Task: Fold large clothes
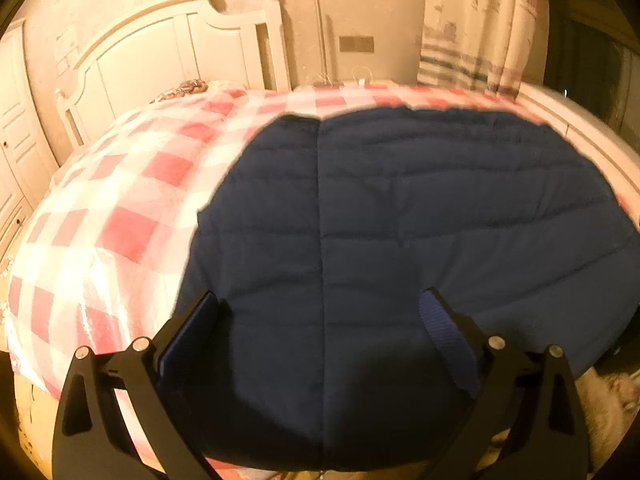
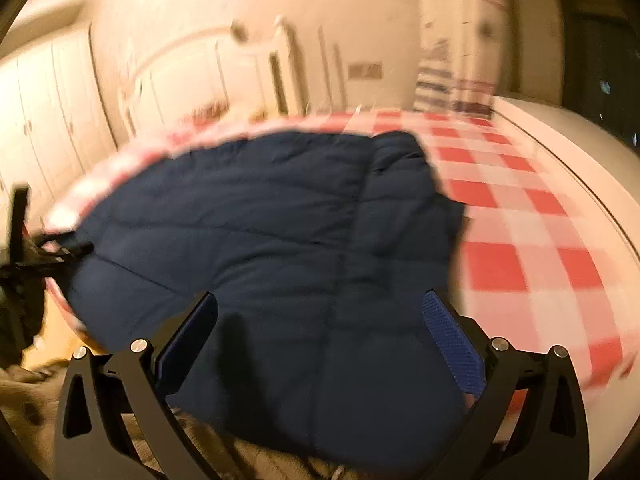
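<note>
Left wrist view: the left tool [image 1: 322, 304] hangs over the near hem of a dark navy quilted padded jacket [image 1: 400, 216], its two fingers spread wide apart, nothing between them. The jacket lies flat on a bed covered by a red-and-white checked cloth [image 1: 132, 208], stretching ahead of the tool and off to its right; a centre seam runs straight forward from between the fingers.

Right wrist view, blurred: the right tool [image 2: 320, 304] is likewise spread apart and empty, above the jacket's near edge. Ahead and slightly right of it a narrower part of the jacket lies doubled over, possibly a sleeve; cannot tell for sure. Far left of this tool the other tool shows dark, at the jacket's left edge.

Step in hand, as I judge it: taking hold of the near edge to start a fold. To do it well, each tool should drop onto the hem at matching points either side of the seam, bite through the whole padded thickness and not only the slippery outer shell, then lift together so the panel carries over evenly. Padding is bulky; a shallow pinch may slip.

Count: one jacket, two tools, one checked cloth, one white wooden headboard [image 1: 176, 52] beyond, one patterned curtain [image 1: 472, 40] ahead-right.
</note>
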Demonstrator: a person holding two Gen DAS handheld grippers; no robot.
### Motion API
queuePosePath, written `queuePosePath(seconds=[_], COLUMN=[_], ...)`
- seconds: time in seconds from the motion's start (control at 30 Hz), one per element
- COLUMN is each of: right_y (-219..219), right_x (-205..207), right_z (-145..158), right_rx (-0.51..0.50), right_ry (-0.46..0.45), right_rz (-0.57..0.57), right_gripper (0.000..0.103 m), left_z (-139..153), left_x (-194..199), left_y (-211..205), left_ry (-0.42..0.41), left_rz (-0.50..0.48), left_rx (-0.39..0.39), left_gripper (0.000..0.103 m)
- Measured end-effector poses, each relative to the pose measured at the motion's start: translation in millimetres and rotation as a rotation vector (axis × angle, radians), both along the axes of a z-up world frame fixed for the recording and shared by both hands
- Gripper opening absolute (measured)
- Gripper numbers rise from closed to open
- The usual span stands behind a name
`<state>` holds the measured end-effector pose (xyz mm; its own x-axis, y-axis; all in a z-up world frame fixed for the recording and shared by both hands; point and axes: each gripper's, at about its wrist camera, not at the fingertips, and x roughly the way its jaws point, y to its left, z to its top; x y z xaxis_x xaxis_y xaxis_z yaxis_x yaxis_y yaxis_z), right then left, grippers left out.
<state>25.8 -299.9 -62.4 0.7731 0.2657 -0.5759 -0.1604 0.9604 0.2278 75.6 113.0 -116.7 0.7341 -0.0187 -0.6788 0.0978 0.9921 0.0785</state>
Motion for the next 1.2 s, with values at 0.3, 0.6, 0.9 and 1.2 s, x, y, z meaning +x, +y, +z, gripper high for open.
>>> queuePosePath(seconds=[0.3,0.6,0.9,1.2], right_y=[-70,-34,-23,6], right_x=[-62,-40,0,26], right_z=[-51,-51,-43,-16], right_rx=[0.433,0.459,0.471,0.378], right_ry=[0.021,0.036,0.075,-0.015], right_rz=[-0.107,0.031,-0.012,-0.102], right_gripper=[0.084,0.082,0.083,0.052], left_z=[46,-2,-7,-8], left_x=[37,147,147,152], left_y=[-74,-115,-97,-101], left_ry=[-0.135,0.042,0.056,0.088], left_rz=[-0.124,-0.114,-0.114,-0.106], left_rx=[0.012,0.051,-0.056,-0.027], left_gripper=[0.100,0.100,0.101,0.101])
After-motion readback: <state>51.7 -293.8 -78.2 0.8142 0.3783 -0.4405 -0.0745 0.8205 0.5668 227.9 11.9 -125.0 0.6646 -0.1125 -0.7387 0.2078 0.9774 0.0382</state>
